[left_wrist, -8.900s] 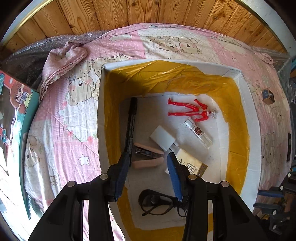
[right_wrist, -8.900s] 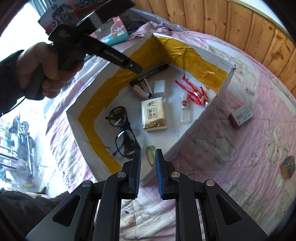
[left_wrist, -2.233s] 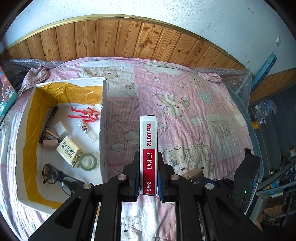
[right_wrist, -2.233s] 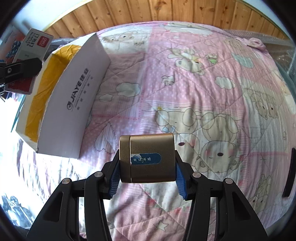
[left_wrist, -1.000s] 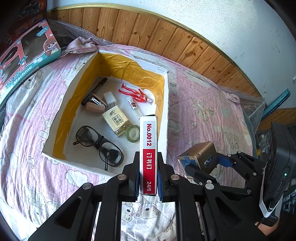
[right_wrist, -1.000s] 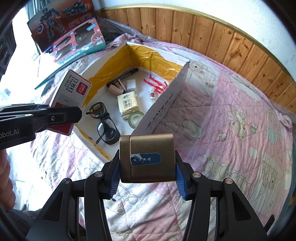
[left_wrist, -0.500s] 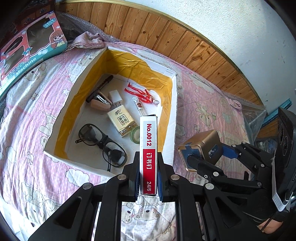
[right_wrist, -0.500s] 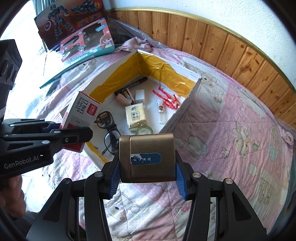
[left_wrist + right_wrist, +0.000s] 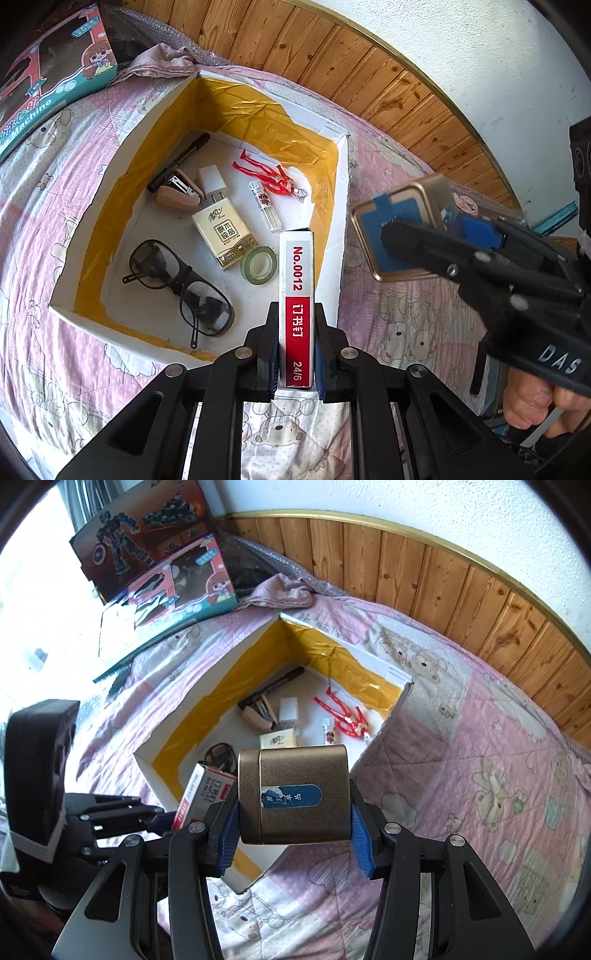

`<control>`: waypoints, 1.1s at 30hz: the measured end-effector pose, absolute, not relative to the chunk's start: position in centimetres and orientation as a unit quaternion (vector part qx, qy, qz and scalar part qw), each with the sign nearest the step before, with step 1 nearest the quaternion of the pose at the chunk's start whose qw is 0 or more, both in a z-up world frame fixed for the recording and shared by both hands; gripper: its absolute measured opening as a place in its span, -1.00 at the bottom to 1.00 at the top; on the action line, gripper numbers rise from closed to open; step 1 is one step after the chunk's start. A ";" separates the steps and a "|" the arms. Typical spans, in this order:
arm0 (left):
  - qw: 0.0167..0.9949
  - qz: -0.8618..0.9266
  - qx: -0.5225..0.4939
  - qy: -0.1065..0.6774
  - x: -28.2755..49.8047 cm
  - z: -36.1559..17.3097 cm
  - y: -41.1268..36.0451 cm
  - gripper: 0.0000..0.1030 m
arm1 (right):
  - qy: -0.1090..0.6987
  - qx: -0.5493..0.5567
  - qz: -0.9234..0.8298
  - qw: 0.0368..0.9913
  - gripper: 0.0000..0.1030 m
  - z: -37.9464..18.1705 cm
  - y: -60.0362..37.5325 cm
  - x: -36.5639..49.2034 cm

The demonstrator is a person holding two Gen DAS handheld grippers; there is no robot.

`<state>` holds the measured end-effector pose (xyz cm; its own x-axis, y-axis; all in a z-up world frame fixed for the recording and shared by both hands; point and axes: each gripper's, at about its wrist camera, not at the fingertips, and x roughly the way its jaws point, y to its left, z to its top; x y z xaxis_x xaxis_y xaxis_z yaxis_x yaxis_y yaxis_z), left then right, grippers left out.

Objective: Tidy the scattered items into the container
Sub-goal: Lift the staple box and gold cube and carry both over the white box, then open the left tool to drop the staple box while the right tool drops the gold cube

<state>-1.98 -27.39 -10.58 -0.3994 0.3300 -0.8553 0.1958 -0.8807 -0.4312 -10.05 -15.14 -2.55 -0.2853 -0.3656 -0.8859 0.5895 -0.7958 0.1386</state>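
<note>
My left gripper is shut on a red and white staple box, held upright above the near right corner of the white container with yellow-taped walls. My right gripper is shut on a bronze tin with a blue label, held above the container's near corner. The same tin hangs just right of the container's right wall in the left wrist view. Inside lie glasses, a tissue pack, a tape roll, a red figure, a marker and a stapler.
The container sits on a pink bear-print quilt. Toy boxes lean at the back left. A wooden wall panel runs behind the bed. A hand holds the right gripper's handle at the lower right of the left wrist view.
Both grippers have come closer to the container with their loads. The bronze tin has moved up beside the container's right wall. The staple box now hangs over the container's near right corner.
</note>
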 end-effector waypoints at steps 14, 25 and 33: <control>0.040 0.776 -0.555 -0.297 -3.6 -12.9 -28.3 -0.70 | 0.077 0.546 -0.761 0.342 0.04 -3.2 -18.5 -16.7; 0.029 0.769 -0.577 -0.272 -5.1 -14.1 -26.9 -0.70 | 0.121 0.562 -0.747 0.333 0.04 -6.6 -21.8 -20.4; 0.026 0.783 -0.577 -0.231 -5.6 -14.2 -26.3 -0.70 | 0.162 0.579 -0.723 0.340 0.04 -9.0 -23.1 -22.0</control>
